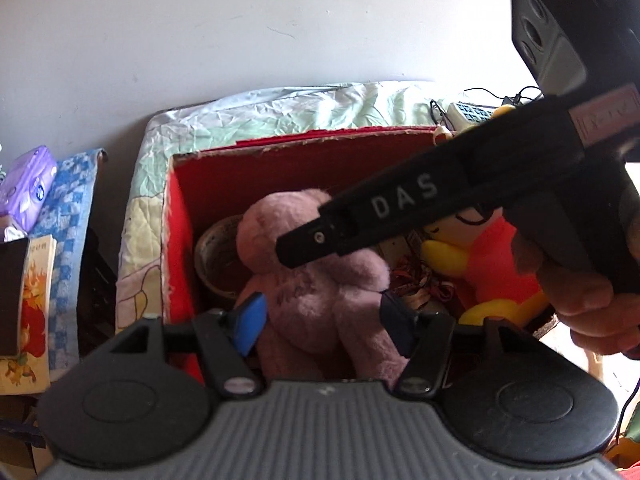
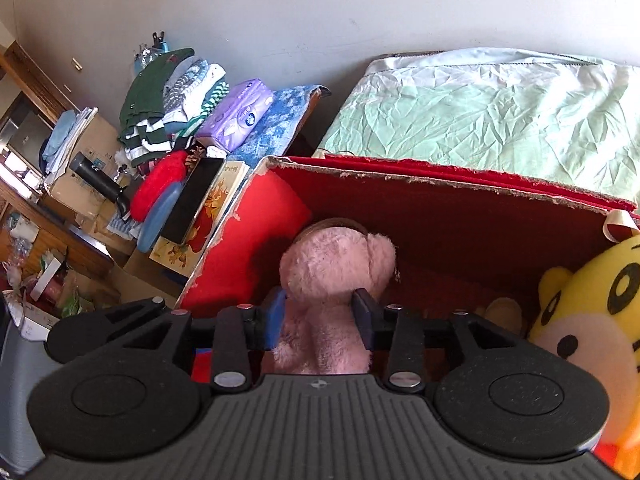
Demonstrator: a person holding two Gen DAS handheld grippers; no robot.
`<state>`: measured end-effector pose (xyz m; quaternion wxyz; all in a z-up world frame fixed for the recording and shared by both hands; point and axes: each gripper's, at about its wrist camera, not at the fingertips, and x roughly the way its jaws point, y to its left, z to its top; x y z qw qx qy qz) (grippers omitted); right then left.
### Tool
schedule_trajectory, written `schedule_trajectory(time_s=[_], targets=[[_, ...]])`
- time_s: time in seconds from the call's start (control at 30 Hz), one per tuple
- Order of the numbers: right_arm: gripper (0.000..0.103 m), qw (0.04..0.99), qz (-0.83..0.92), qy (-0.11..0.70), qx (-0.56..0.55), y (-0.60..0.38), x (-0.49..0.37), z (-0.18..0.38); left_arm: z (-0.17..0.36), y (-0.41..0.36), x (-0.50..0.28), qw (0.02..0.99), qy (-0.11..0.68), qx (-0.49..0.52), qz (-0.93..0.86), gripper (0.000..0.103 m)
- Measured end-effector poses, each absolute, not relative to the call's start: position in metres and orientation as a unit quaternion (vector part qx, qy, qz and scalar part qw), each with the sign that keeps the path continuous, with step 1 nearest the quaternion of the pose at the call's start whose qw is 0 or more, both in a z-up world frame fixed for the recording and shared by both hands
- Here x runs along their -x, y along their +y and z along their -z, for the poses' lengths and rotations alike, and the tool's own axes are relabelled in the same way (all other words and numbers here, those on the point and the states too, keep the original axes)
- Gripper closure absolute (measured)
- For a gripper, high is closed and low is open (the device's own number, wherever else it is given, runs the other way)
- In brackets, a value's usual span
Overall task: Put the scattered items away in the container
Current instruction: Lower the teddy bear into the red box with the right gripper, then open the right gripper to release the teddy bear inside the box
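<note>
A pink plush bear (image 1: 308, 280) lies inside a red cardboard box (image 1: 180, 240). In the left wrist view my left gripper (image 1: 324, 320) stands wide open around the bear's lower body, its blue pads apart from the fur. The right gripper's black body (image 1: 440, 208) crosses above the bear. In the right wrist view my right gripper (image 2: 322, 318) is shut on the pink bear (image 2: 336, 264) at its neck, over the red box (image 2: 440, 216). A yellow tiger plush (image 2: 592, 312) lies in the box at the right; it also shows in the left wrist view (image 1: 480, 264).
A roll of tape (image 1: 218, 256) lies in the box beside the bear. The box stands on a bed with a pale green sheet (image 2: 480, 112). A side table at the left holds a purple tissue pack (image 2: 240, 114), folded clothes (image 2: 168, 96), a book (image 2: 208, 216) and a phone (image 2: 196, 200).
</note>
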<state>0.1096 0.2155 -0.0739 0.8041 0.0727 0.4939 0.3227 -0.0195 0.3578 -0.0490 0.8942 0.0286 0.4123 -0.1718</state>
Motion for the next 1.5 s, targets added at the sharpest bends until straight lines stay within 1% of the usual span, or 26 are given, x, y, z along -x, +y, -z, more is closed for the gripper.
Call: schedule_trajectory(time_s=[0.03, 0.1, 0.13, 0.2, 0.23, 0.27, 0.3, 0.43, 0.5, 0.6, 0.7, 0.77, 0.83, 0.87, 0.93, 1.0, 1.03, 1.1, 1.23, 1.27, 1.37, 1.4, 1.47, 1.5], targets=[[0.058, 0.801, -0.322, 0.5, -0.073, 0.218, -0.112, 0.076, 0.049, 0.358, 0.019, 0.894, 0.413, -0.03, 0.172, 0.039], [0.045, 0.789, -0.325, 0.515, -0.081, 0.219, -0.118, 0.081, 0.049, 0.358, 0.018, 0.894, 0.414, -0.032, 0.171, 0.039], [0.043, 0.782, -0.325, 0.524, -0.088, 0.22, -0.12, 0.085, 0.049, 0.358, 0.017, 0.894, 0.413, -0.033, 0.171, 0.039], [0.044, 0.772, -0.321, 0.54, -0.1, 0.221, -0.125, 0.092, 0.05, 0.358, 0.017, 0.894, 0.413, -0.036, 0.171, 0.038], [0.047, 0.771, -0.319, 0.542, -0.1, 0.222, -0.125, 0.094, 0.05, 0.358, 0.017, 0.894, 0.413, -0.038, 0.17, 0.037], [0.057, 0.772, -0.316, 0.542, -0.098, 0.222, -0.124, 0.095, 0.051, 0.358, 0.017, 0.894, 0.412, -0.039, 0.17, 0.037], [0.058, 0.773, -0.316, 0.541, -0.102, 0.221, -0.123, 0.094, 0.051, 0.358, 0.017, 0.894, 0.412, -0.039, 0.17, 0.036], [0.06, 0.786, -0.31, 0.52, -0.124, 0.208, -0.115, 0.086, 0.047, 0.362, 0.014, 0.892, 0.418, -0.021, 0.172, 0.039], [0.06, 0.802, -0.311, 0.495, -0.126, 0.203, -0.108, 0.079, 0.045, 0.366, 0.013, 0.891, 0.421, -0.008, 0.173, 0.041], [0.061, 0.805, -0.334, 0.463, -0.162, 0.197, -0.105, 0.073, 0.039, 0.367, 0.015, 0.895, 0.412, -0.009, 0.171, 0.042], [0.06, 0.811, -0.346, 0.439, -0.173, 0.207, -0.103, 0.074, 0.034, 0.362, 0.015, 0.903, 0.402, -0.032, 0.151, 0.042], [0.06, 0.82, -0.336, 0.44, -0.143, 0.22, -0.1, 0.079, 0.033, 0.359, 0.014, 0.905, 0.4, -0.054, 0.133, 0.043], [0.061, 0.826, -0.326, 0.448, -0.103, 0.233, -0.097, 0.083, 0.038, 0.362, 0.011, 0.899, 0.415, -0.039, 0.137, 0.046], [0.06, 0.827, -0.328, 0.448, -0.085, 0.238, -0.095, 0.083, 0.041, 0.364, 0.01, 0.893, 0.426, -0.028, 0.142, 0.05], [0.06, 0.827, -0.334, 0.446, -0.072, 0.24, -0.096, 0.082, 0.045, 0.365, 0.012, 0.893, 0.426, -0.021, 0.146, 0.051], [0.057, 0.816, -0.34, 0.46, -0.08, 0.239, -0.103, 0.084, 0.046, 0.368, 0.014, 0.896, 0.419, -0.016, 0.145, 0.051], [0.052, 0.808, -0.343, 0.471, -0.084, 0.24, -0.107, 0.086, 0.046, 0.369, 0.014, 0.897, 0.417, -0.016, 0.143, 0.051], [0.047, 0.79, -0.344, 0.498, -0.097, 0.24, -0.113, 0.092, 0.046, 0.368, 0.014, 0.899, 0.414, -0.027, 0.14, 0.051], [0.047, 0.788, -0.337, 0.498, -0.135, 0.23, -0.113, 0.09, 0.051, 0.358, 0.015, 0.9, 0.413, -0.063, 0.124, 0.05], [0.047, 0.788, -0.336, 0.496, -0.143, 0.225, -0.111, 0.087, 0.052, 0.356, 0.014, 0.9, 0.413, -0.07, 0.12, 0.048], [0.044, 0.798, -0.323, 0.487, -0.15, 0.21, -0.105, 0.076, 0.053, 0.353, 0.013, 0.902, 0.41, -0.078, 0.113, 0.048], [0.045, 0.803, -0.316, 0.484, -0.146, 0.205, -0.103, 0.072, 0.053, 0.352, 0.012, 0.902, 0.409, -0.082, 0.111, 0.048], [0.053, 0.806, -0.304, 0.491, -0.134, 0.199, -0.1, 0.07, 0.054, 0.35, 0.014, 0.902, 0.408, -0.092, 0.109, 0.049], [0.06, 0.804, -0.299, 0.498, -0.127, 0.197, -0.099, 0.071, 0.054, 0.35, 0.015, 0.901, 0.408, -0.094, 0.111, 0.049]])
